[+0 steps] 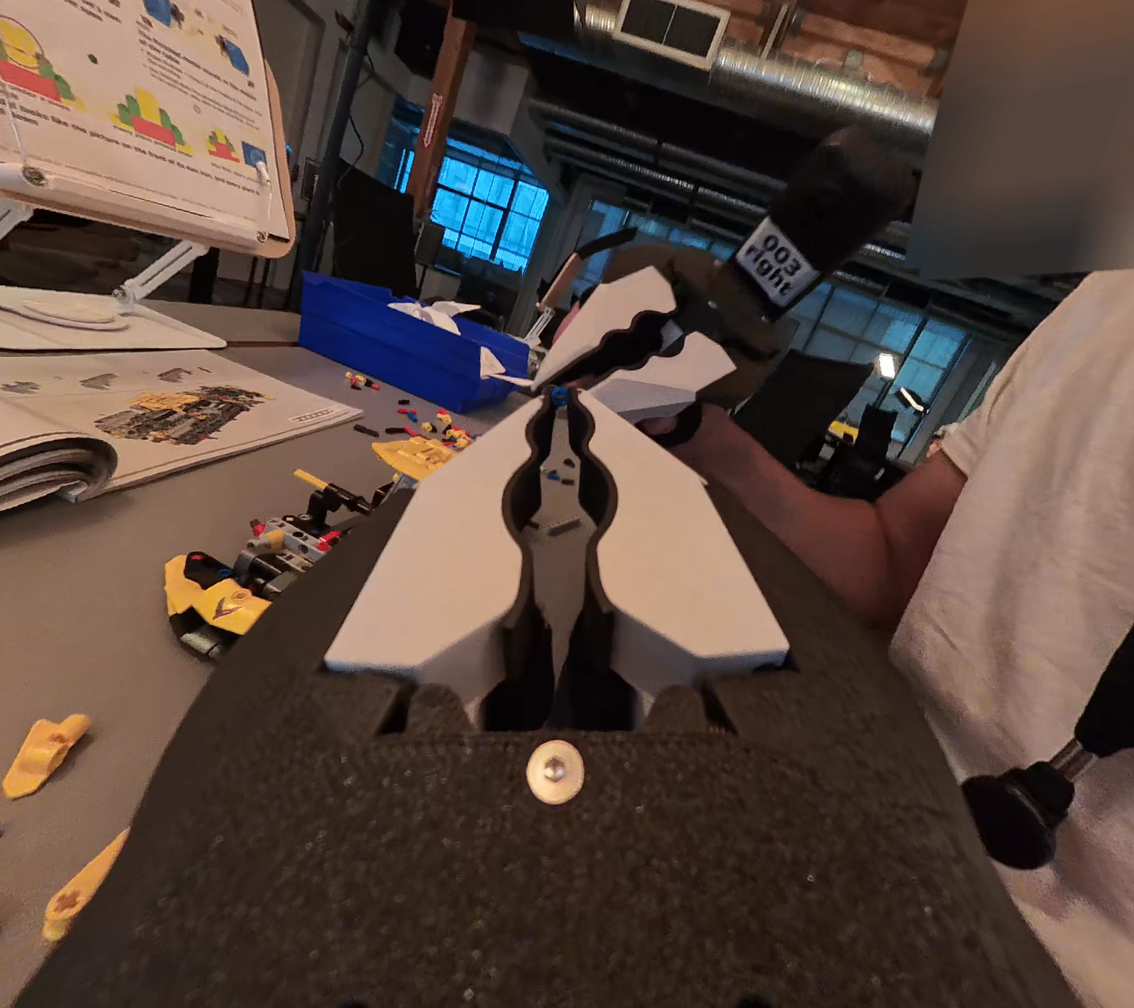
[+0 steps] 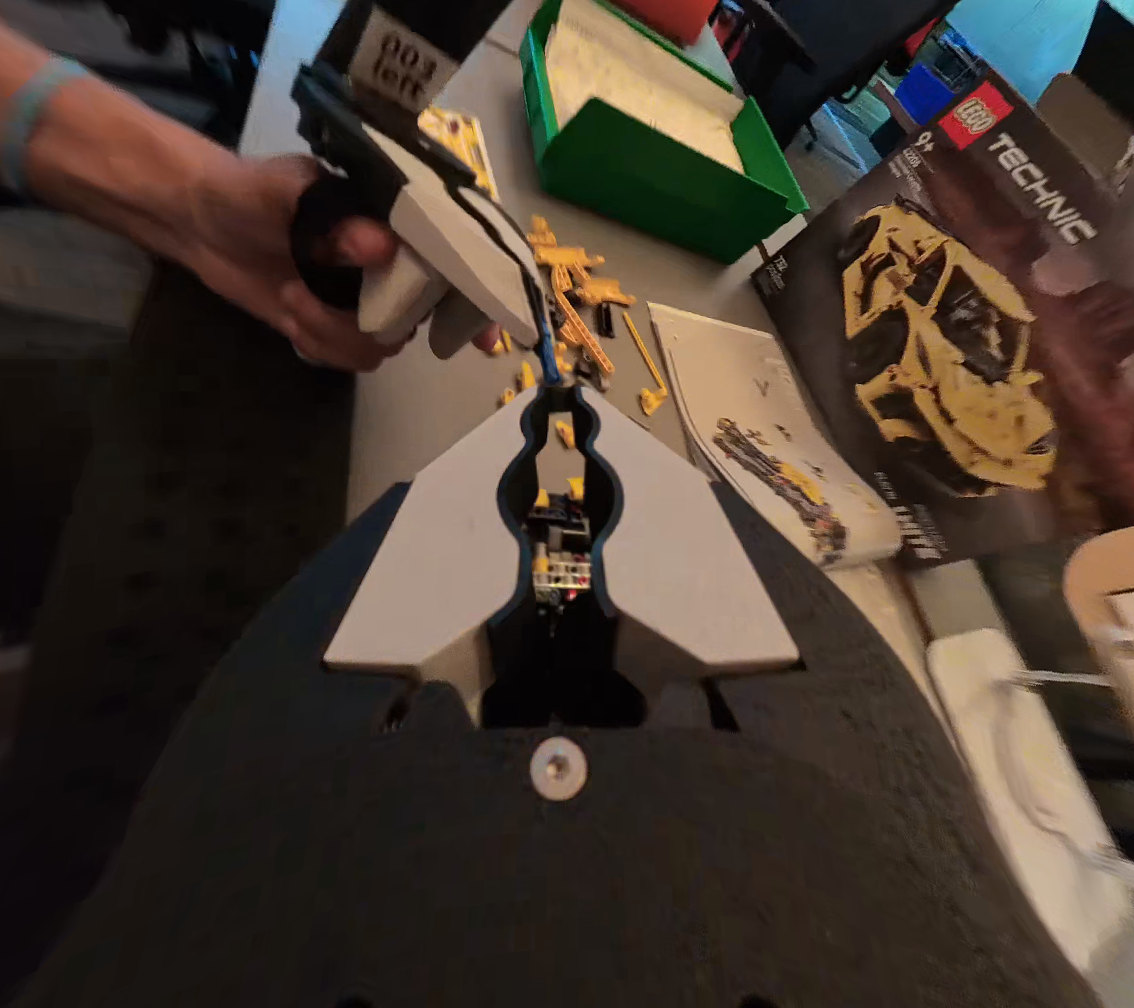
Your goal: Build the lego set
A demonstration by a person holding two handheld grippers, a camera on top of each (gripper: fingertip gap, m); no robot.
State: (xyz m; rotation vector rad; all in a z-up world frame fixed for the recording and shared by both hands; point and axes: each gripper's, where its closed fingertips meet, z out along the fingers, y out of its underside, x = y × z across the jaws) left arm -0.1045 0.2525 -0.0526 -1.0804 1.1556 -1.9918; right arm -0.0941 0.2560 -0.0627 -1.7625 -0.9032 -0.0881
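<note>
- Nearest the left wrist camera, the left gripper (image 1: 559, 395) has its tips pinched on a small blue pin (image 1: 558, 396), seen end-on at 12 o'clock from the gripper's body.
- Touching that same pin from 1 o'clock, the right gripper (image 1: 543, 386) comes in with its tips drawn together; a hand (image 1: 687, 426) holds its handle.
- From the right wrist view, the right gripper (image 2: 558, 394) has its tips nearly together around a small dark piece that meets the lower end of the blue pin (image 2: 548, 361).
- Left gripper (image 2: 539, 331) in that view reaches in from 10 o'clock, clenched on the pin's upper end, and is held by a hand (image 2: 270, 254).
- On the grey table (image 1: 92, 579), a half-built yellow and black car chassis (image 1: 258, 567) lies at 8 o'clock of the left gripper's tips.
- Loose yellow pieces (image 2: 577, 291) are scattered at 12 o'clock of the right gripper's tips, just beyond the pin.
- An open instruction booklet (image 1: 184, 414) lies at 9 o'clock, with a blue bin (image 1: 393, 340) at 11 o'clock.
- A green bin (image 2: 650, 168) sits at 1 o'clock in the right wrist view, and the set's box (image 2: 945, 315), showing a yellow car, leans at 2 o'clock.
</note>
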